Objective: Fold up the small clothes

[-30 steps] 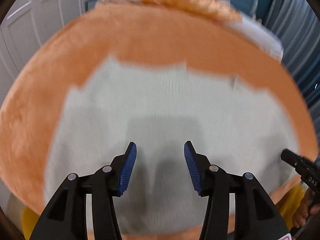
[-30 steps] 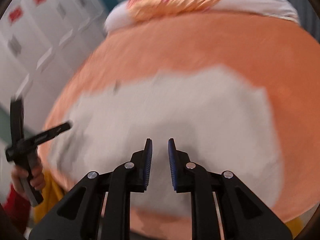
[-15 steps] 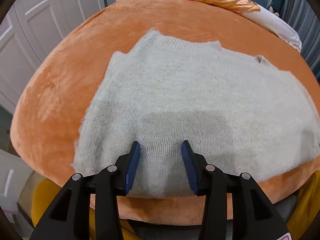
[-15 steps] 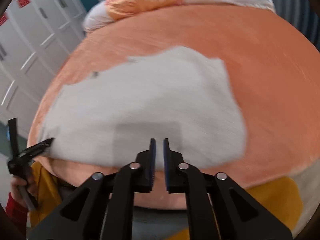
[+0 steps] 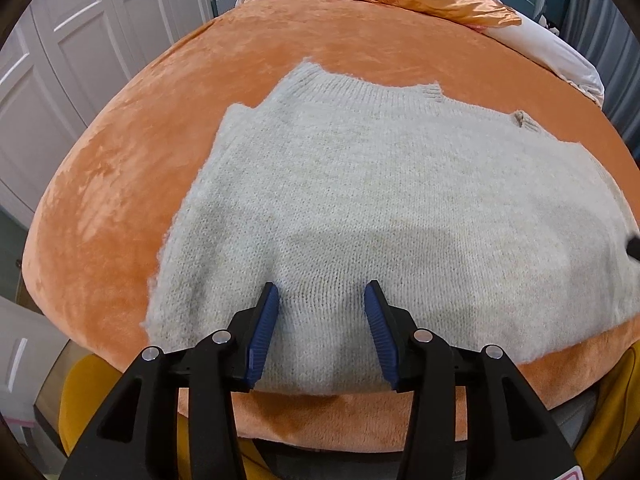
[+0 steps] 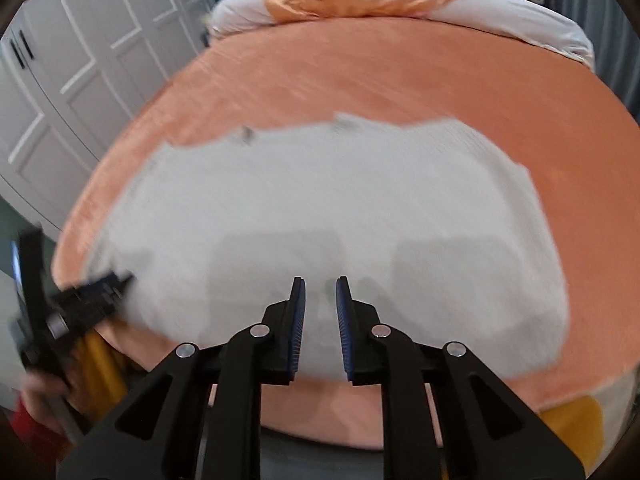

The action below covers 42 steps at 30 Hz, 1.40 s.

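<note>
two claws hovered over one pale grey knitted sweater [image 5: 400,208] spread flat on the orange bed [image 5: 120,184] (near its front edge). the left claw [image 5: 322,332] stood open above the hem, gripping nothing. the right claw [image 6: 320,322] was opening, its narrow gap seemingly empty, though that view was blurred.

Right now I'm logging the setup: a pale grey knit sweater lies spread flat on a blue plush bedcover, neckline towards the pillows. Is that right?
Not quite: the plush bedcover is orange, not blue, as the left wrist view shows plainly. The rest holds: the pale grey knit sweater lies spread flat on it, neckline towards the pillows.
</note>
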Motion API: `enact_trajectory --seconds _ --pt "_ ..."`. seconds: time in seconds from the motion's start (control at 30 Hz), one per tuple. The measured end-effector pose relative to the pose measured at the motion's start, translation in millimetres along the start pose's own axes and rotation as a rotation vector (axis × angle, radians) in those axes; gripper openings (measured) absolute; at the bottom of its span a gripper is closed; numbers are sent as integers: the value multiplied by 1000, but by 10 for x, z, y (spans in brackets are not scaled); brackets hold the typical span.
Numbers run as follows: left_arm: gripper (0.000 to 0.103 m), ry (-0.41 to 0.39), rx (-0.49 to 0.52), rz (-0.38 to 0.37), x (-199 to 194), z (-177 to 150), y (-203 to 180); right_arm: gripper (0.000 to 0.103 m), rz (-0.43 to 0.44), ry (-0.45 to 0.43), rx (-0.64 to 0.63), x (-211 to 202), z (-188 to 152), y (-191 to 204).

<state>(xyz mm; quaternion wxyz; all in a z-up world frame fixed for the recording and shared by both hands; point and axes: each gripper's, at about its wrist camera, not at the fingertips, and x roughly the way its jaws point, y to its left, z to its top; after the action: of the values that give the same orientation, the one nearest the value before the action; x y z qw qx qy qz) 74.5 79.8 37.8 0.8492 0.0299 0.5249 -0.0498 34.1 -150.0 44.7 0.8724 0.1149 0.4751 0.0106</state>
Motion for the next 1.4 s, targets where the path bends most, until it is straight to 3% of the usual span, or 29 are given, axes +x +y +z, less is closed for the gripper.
enact_trajectory --seconds 0.07,0.2,0.33,0.43,0.5,0.6,0.7,0.77,0.9,1.1,1.13,1.2,1.3,1.4 --pt "45 -2 -2 -7 -8 -9 13 17 2 12 -8 230 141 140" --pt "45 -9 -3 -22 -11 -22 45 17 9 127 4 595 -32 202" --pt "47 -28 -2 -43 -3 -48 75 17 2 129 -27 541 -287 222" --pt "48 -26 -8 -65 -44 -33 106 17 -22 161 -61 525 -264 249" --pt "54 -28 -72 -133 -167 8 239 20 -28 169 -58 477 -120 367" --pt "69 -60 -189 -165 -312 77 542 20 55 122 -52 326 161 519" --pt "70 -51 -289 -194 -260 165 849 20 73 94 -78 365 442 715" --pt "70 -19 -367 -231 -129 205 1045 20 82 121 -80 540 541 781" --pt "70 39 -463 -263 136 184 1251 20 78 244 -42 1078 490 860" --pt "74 8 -478 -300 237 220 1202 20 59 207 -84 1097 383 909" --pt "72 6 -466 -306 241 250 1173 20 66 208 -83 1102 383 896" --pt "32 20 -442 -351 255 305 1091 20 80 208 -74 1127 381 865" --pt "15 15 -419 -320 181 384 977 21 91 195 -70 1119 363 835" --pt "12 -39 -380 -325 -52 492 800 21 94 177 -85 1085 336 833"
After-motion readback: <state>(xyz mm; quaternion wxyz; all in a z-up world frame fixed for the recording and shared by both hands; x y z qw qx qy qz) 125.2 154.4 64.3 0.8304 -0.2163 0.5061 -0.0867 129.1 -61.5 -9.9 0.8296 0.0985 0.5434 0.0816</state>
